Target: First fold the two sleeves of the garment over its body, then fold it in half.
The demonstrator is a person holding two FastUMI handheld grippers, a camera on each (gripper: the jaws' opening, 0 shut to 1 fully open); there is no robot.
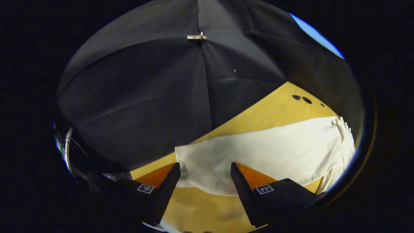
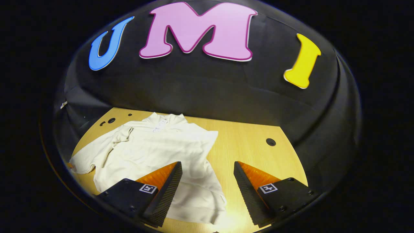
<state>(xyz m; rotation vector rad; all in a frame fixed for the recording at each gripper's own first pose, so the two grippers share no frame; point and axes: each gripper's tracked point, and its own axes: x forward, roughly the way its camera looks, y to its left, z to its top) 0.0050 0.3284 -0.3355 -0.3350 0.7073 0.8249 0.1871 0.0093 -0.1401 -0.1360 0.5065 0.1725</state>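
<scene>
A cream long-sleeved garment lies flat on the wooden table, collar toward the back wall. One sleeve stretches out to the left in the right gripper view; the other sleeve is folded across the body. My right gripper hovers open above the garment's lower right part, nothing between its fingers. In the left gripper view the outstretched sleeve runs across the table, its cuff end just ahead of my open left gripper, with nothing held.
The black cloth wall closes the booth behind the table. A few round holes sit in the tabletop near the far corner, another hole on the right side. Bare wood lies right of the garment.
</scene>
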